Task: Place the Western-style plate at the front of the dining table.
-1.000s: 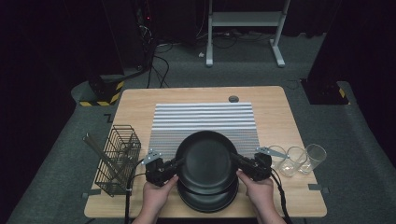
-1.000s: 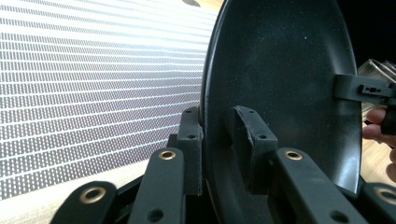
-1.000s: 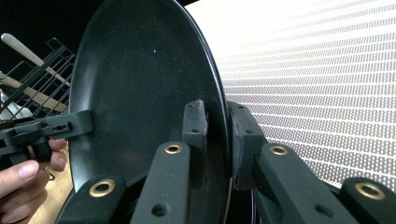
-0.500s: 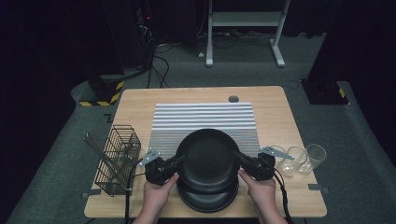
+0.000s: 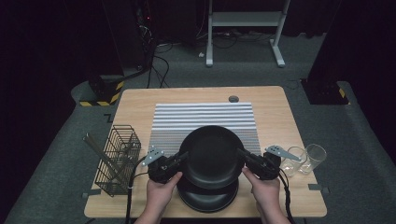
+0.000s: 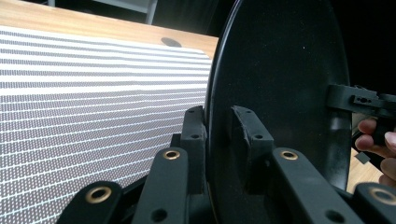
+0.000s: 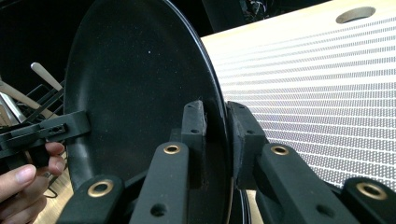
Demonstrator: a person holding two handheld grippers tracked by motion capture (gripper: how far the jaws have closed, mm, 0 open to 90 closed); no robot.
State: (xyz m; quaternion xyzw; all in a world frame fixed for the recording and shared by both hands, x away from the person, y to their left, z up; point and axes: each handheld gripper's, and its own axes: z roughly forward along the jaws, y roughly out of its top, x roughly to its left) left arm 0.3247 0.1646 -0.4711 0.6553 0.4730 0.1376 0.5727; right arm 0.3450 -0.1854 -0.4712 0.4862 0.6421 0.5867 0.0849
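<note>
Your left claw [image 5: 183,157] and right claw [image 5: 243,155] each clamp opposite rims of the round black plate [image 5: 214,154], held above a second black plate [image 5: 208,197] near the wooden desk's [image 5: 135,100] front edge

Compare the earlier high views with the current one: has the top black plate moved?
Yes, slightly. Held by the left gripper and right gripper, the top black plate has shifted up the picture over the striped mat, uncovering more of the lower plate.

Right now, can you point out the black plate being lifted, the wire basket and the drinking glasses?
black plate [image 5: 212,154]: high view, middle of its dish.
wire basket [image 5: 116,161]: high view, its mesh side wall.
drinking glasses [image 5: 315,156]: high view, rim of the right-hand glass.
</note>
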